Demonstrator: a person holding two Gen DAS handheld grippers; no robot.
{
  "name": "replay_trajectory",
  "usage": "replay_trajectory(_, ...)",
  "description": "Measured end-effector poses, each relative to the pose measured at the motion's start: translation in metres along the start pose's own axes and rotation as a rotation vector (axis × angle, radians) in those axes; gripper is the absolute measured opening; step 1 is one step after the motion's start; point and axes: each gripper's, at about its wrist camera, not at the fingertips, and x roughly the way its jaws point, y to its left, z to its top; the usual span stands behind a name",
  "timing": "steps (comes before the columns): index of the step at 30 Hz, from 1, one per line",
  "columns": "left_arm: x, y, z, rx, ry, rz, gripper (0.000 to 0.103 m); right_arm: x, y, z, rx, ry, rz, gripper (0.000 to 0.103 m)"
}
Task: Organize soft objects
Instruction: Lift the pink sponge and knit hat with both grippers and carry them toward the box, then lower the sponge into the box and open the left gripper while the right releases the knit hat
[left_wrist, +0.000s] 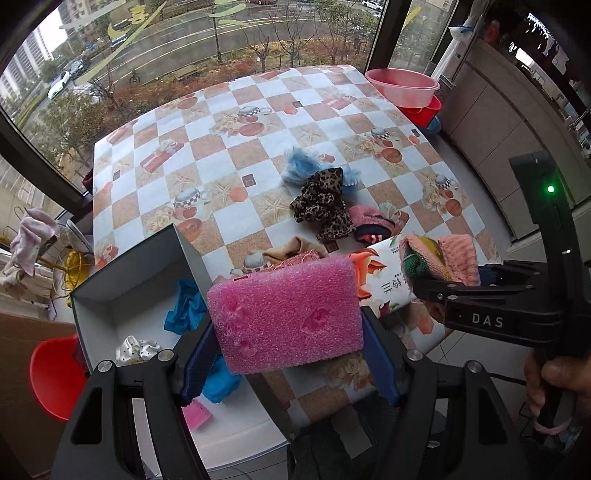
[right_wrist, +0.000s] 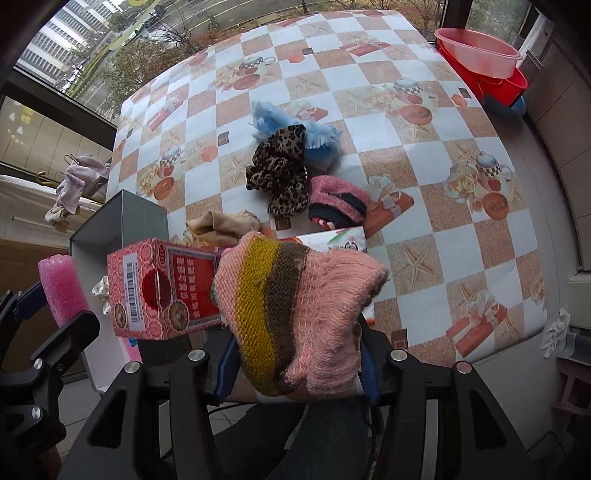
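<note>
The left claw (left_wrist: 288, 354) grips a pink sponge (left_wrist: 286, 317) beside the grey box (left_wrist: 129, 269); only its view shows the box's inside. The right claw (right_wrist: 295, 373) grips a knitted cloth (right_wrist: 295, 317) over the checked bench (right_wrist: 406, 122) by windows.

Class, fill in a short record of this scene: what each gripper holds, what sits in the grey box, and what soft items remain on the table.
left gripper: shut on pink foam sponge
right gripper: shut on striped knitted piece
grey box: blue cloth, white dotted scrunchie
on table: leopard scrunchie, fluffy blue piece, pink sock, beige cloth
</note>
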Motion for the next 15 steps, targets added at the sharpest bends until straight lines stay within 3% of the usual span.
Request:
replay_trajectory(8, -0.009, 0.029, -0.03, -0.076, -0.011, 0.013, 0.075, 0.001, 0.022, -0.034, -0.054, 0.033, -0.003, 0.054)
replay_trajectory(15, -0.013, 0.059, -0.051, -0.159, -0.024, 0.04, 0.075, -0.001, 0.064, -0.048, -0.189, 0.039, 0.026, 0.054)
